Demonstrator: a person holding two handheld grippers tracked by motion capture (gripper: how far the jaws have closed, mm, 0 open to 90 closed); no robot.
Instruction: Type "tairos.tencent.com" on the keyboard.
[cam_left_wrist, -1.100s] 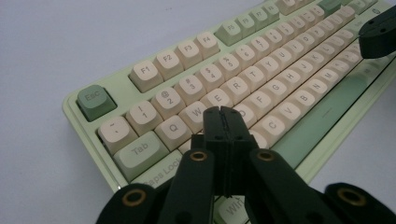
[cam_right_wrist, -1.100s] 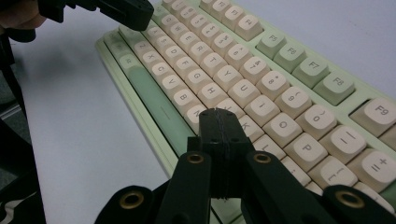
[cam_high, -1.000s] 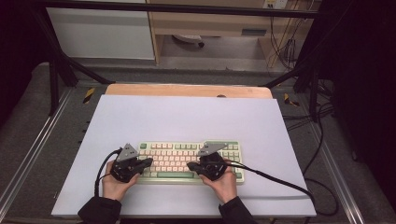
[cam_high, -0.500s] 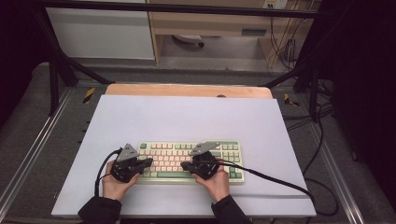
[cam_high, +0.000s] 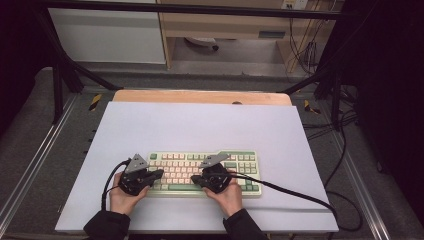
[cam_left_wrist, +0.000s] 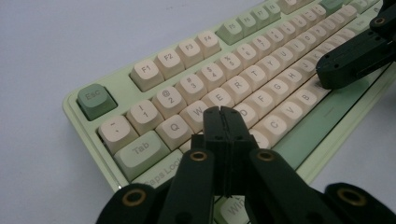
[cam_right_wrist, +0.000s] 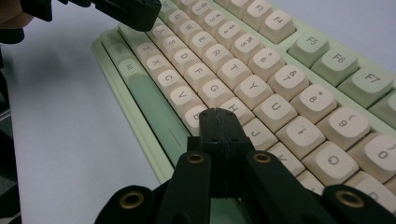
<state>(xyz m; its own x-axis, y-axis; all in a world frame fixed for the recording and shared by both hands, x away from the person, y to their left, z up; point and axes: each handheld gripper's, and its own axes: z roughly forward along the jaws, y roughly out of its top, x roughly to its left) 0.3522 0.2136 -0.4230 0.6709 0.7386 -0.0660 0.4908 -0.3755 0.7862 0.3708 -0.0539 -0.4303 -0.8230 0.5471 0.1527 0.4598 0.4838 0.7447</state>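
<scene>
**Both grippers poised over keys**

Keyboard (cam_high: 205, 172) lies at tabletop (cam_high: 200, 125) front, long axis running L–R. Left gripper (cam_left_wrist: 223, 114) fingers pressed together, tip over W/S area; right gripper (cam_right_wrist: 219, 116) likewise closed, tip above B/N, near the spacebar (cam_right_wrist: 154, 112). Keys sit directly under each tip.

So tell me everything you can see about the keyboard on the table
The keyboard is a pale green case with cream letter and number keys and darker green Esc, function keys and space bar. It looks like plastic and lies flat near the front edge of the white table, its long side across it. The left gripper, jaws shut, sits over the keys near S and D; the right gripper, jaws shut, sits over the keys near H and N. Whether either tip presses a key is unclear.
</scene>
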